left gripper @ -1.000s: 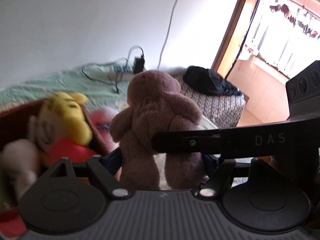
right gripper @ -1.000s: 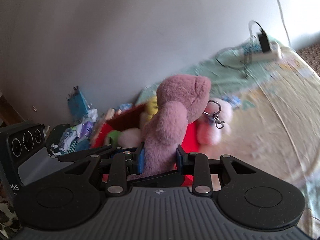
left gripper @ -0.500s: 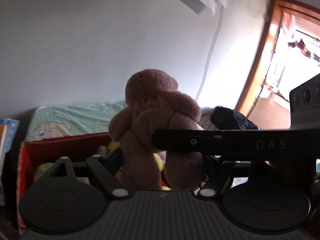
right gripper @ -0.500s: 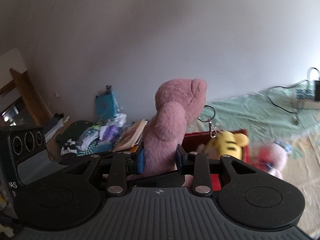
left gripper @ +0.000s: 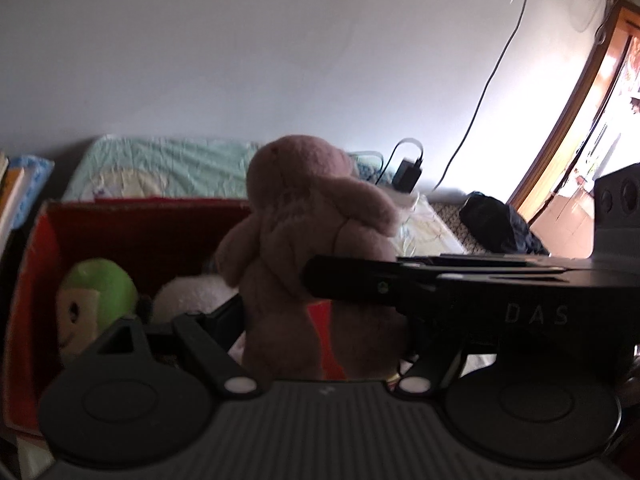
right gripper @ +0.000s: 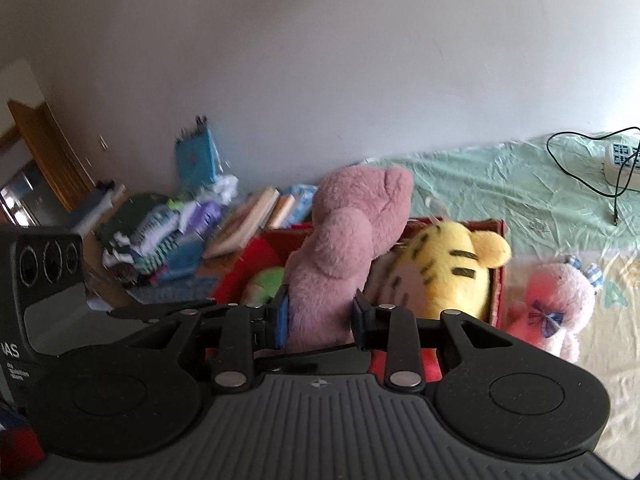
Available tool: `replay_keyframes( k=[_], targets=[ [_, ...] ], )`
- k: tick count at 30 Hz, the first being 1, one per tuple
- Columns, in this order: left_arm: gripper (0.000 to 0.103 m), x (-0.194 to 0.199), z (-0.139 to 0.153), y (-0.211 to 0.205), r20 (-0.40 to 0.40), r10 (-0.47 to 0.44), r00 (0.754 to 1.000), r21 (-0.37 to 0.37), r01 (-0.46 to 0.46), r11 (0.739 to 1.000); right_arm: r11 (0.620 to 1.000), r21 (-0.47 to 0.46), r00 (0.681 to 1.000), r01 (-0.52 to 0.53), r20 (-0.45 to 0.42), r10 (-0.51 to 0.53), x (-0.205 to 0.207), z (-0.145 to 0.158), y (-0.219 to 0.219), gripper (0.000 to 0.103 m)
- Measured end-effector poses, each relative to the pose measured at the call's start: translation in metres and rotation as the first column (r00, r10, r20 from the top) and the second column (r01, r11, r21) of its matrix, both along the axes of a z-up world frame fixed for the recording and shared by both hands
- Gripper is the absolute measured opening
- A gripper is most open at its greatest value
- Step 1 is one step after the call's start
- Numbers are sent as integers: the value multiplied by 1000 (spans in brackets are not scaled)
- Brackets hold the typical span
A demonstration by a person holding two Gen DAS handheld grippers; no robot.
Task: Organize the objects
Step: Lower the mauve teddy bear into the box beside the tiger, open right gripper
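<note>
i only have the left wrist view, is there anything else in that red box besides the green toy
Observer: Yes, the right wrist view shows a yellow striped tiger toy lying in the red box.
Operator: any toys outside the box
Observer: One pink plush sits on the bed just right of the box.
Operator: is my right hand-held gripper holding the bear too
Observer: Yes, the right hand-held gripper is clamped on the pink bear low on its body.
</note>
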State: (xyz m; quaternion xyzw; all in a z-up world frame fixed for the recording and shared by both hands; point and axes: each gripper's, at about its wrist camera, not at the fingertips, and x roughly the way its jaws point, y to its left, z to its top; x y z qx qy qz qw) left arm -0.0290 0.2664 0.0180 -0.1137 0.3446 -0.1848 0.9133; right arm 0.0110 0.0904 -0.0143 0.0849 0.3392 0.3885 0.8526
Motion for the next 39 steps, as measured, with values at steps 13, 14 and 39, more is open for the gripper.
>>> replay_keyframes(
  k=[13,14,39],
  targets=[
    [76,23,-38,5,-102,1,995,76,7,997,987,-153,998,-57,-48,50,18,-27,33,32],
    [76,23,-39,8,-104,5,995,83,4,997,987,-150,997,-64,-61,55,20,-29,35,32],
    [85,26,-34,3,-150,31,988,176,-4,984,991,-27,974,129,-185,-132,15,-33,8,28]
  ],
)
